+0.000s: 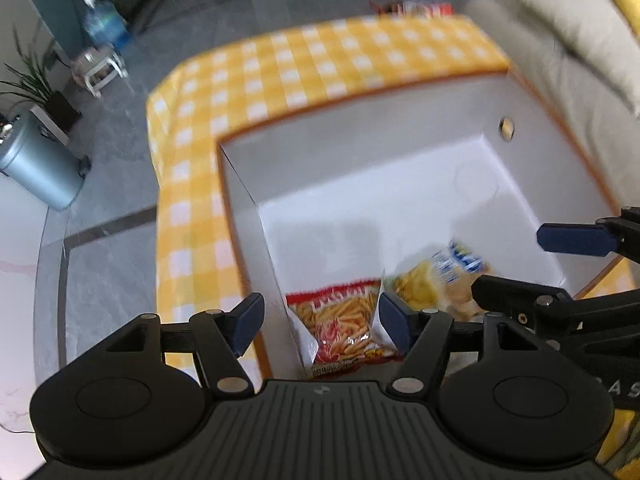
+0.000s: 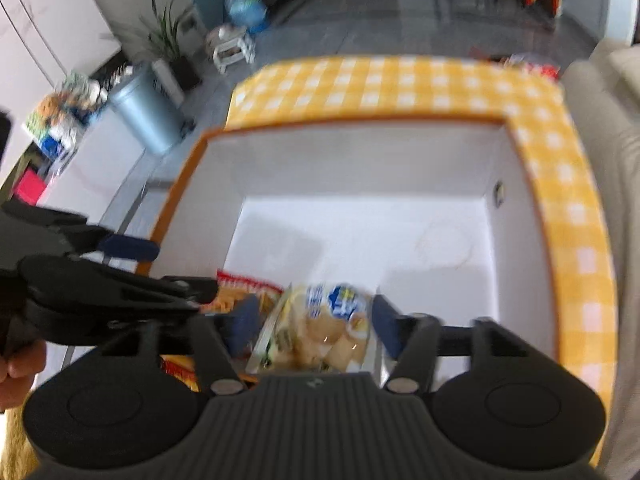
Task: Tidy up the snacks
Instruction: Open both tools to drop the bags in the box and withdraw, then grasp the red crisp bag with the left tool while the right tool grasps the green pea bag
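Observation:
A white box with an orange rim [image 1: 360, 109] [image 2: 340, 125] stands on a yellow checked tablecloth [image 1: 320, 60]. A red bag of stick snacks [image 1: 344, 328] [image 2: 244, 285] lies in the box's near corner. Beside it is a yellow bag with a blue label [image 1: 440, 280] [image 2: 320, 332]. My left gripper [image 1: 320, 324] [image 2: 168, 268] hangs open over the red bag, its blue pads clear of it. My right gripper [image 2: 316, 328] [image 1: 508, 262] hangs open over the yellow bag, which shows between its pads without being pressed. Both views are blurred.
More snack packets [image 1: 416, 8] lie at the table's far end. A beige sofa [image 1: 560, 60] runs along the right. On the floor to the left are a grey bin [image 1: 36, 168] [image 2: 148, 116], a water bottle [image 1: 104, 20], a stool and plants. A hand [image 2: 16, 372] shows at the left edge.

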`<move>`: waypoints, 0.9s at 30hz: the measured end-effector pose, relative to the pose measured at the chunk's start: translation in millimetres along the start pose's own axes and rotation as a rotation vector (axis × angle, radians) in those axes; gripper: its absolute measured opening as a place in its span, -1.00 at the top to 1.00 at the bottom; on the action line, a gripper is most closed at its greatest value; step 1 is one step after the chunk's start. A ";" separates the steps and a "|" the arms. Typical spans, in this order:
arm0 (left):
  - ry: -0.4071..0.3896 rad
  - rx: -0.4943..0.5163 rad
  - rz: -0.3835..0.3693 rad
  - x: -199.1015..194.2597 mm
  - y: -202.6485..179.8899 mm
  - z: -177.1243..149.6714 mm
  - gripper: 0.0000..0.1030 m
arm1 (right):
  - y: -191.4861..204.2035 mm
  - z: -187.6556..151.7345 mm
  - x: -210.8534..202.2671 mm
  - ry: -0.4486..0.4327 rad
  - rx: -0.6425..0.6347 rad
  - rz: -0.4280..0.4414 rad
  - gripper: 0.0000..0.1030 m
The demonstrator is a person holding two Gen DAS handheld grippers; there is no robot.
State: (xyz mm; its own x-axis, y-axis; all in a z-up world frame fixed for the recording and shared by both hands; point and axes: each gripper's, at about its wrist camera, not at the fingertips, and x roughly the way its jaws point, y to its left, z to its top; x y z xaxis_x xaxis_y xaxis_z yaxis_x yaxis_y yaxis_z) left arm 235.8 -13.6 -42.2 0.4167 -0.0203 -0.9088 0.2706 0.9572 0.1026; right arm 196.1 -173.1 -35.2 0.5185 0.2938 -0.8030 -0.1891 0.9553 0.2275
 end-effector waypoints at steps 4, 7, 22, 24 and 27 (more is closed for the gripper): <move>-0.108 -0.032 -0.017 -31.5 3.0 -14.5 -0.53 | 4.1 -3.1 -31.7 -0.109 0.014 -0.008 -0.49; -0.174 -0.017 0.000 -48.8 -1.6 -24.6 -0.53 | 15.1 -11.0 -52.3 -0.189 -0.013 -0.008 -0.53; -0.325 0.017 0.009 -101.6 -7.8 -78.4 -0.52 | 43.3 -80.1 -109.6 -0.340 -0.034 -0.025 -0.80; -0.324 0.016 0.007 -103.2 -7.7 -86.7 -0.52 | 43.9 -92.1 -111.6 -0.343 -0.041 -0.027 -0.80; -0.306 -0.010 -0.025 -101.7 -6.2 -99.0 -0.52 | 38.9 -110.1 -111.0 -0.338 -0.029 0.002 -0.80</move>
State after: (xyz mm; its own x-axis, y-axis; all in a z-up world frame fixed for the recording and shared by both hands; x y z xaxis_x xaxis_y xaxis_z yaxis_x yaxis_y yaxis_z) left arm 105.8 11.0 9.5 0.6521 -0.1285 -0.7472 0.2761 0.9581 0.0762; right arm 39.3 -172.3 2.2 0.7641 0.2951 -0.5737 -0.2113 0.9547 0.2097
